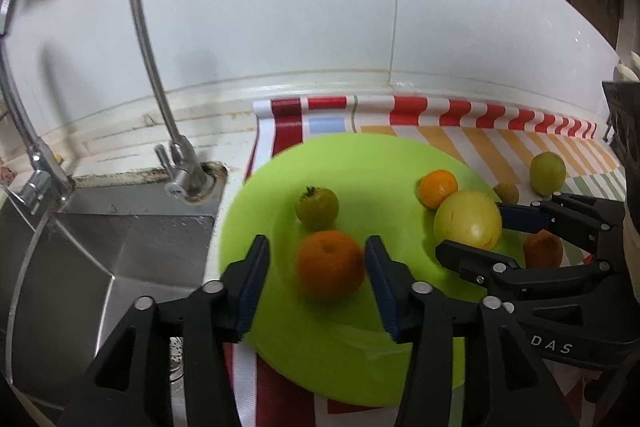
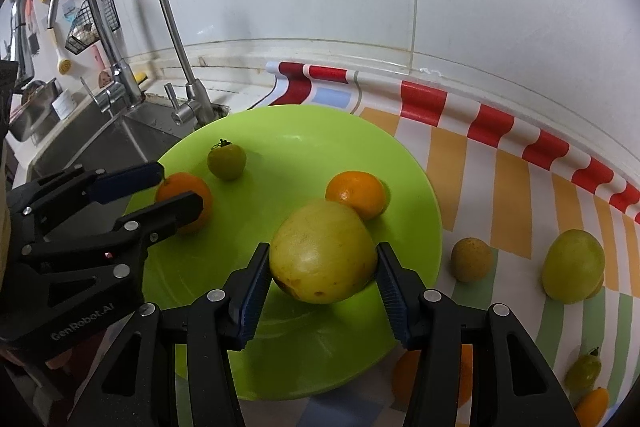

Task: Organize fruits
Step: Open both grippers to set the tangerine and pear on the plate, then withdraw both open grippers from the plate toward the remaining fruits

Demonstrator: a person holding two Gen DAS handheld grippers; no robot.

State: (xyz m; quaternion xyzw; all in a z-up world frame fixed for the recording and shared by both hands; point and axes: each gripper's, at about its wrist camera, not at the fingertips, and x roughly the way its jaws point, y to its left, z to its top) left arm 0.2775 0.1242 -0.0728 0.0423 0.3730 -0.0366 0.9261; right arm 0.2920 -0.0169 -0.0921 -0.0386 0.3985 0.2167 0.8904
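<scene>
The right gripper (image 2: pixel 323 281) clamps a large yellow fruit (image 2: pixel 323 251) above the green plate (image 2: pixel 280 131), its arm hiding most of an orange fruit (image 2: pixel 404 373) off the plate's 5 o'clock rim. The left gripper (image 1: pixel 316 277), jaws apart, brackets a blurred orange (image 1: pixel 330 265) near the plate's 9 o'clock edge. The sink (image 1: pixel 120 247) drops away just beyond; open striped cloth (image 2: pixel 512 179) lies at 3 o'clock.

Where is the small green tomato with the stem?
On the green plate, far left side toward the sink: the green tomato sits just behind the orange.
</scene>
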